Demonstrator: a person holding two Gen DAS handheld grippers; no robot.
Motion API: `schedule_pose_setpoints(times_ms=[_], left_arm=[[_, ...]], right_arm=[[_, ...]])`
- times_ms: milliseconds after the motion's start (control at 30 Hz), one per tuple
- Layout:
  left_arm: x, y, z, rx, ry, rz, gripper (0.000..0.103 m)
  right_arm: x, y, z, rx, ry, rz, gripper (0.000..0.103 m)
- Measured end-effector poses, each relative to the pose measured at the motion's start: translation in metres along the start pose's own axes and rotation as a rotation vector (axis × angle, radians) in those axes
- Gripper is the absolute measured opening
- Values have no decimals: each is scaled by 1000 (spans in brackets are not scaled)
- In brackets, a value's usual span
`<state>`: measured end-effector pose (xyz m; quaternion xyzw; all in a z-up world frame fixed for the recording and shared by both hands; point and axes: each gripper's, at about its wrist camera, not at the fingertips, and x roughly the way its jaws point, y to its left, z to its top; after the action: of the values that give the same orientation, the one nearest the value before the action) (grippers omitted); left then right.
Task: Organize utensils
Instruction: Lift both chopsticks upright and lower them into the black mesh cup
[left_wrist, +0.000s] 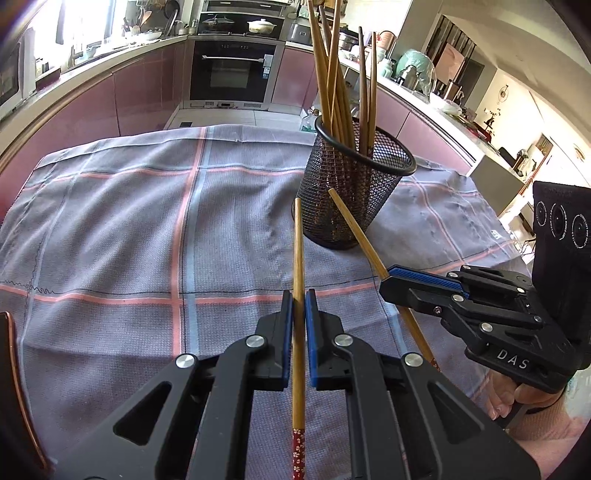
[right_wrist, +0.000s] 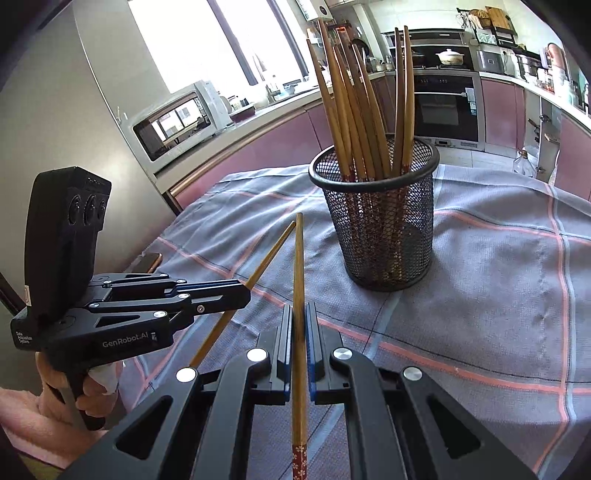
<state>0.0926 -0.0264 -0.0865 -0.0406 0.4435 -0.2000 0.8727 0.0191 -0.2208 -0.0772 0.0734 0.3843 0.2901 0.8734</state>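
A black mesh cup stands upright on the checked cloth and holds several wooden chopsticks. My left gripper is shut on a wooden chopstick with a red flowered end, its tip pointing toward the cup. My right gripper is shut on a second chopstick of the same kind. Each gripper shows in the other's view: the right gripper at the right, the left gripper at the left. Both chopstick tips are short of the cup and below its rim.
The grey cloth with pink and blue lines covers the table. A phone lies at the table's left edge. Kitchen counters, an oven and a microwave stand behind.
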Motion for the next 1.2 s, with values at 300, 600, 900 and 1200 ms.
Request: schedule_pose_setpoints(times_ms=[300, 600, 900, 1200], left_arm=[[-10, 0, 0, -8, -19, -28, 7], [-19, 2, 3, -17, -41, -66, 7], [-30, 1, 8, -24, -72, -108, 7], [-39, -5, 13, -12, -102, -109, 7]], right_arm=[[-8, 0, 2, 16, -25, 24, 5], [-22, -3, 4, 19, -55, 39, 5], [-29, -1, 11, 17, -87, 44, 5], [-34, -2, 15, 21, -115, 50, 5]])
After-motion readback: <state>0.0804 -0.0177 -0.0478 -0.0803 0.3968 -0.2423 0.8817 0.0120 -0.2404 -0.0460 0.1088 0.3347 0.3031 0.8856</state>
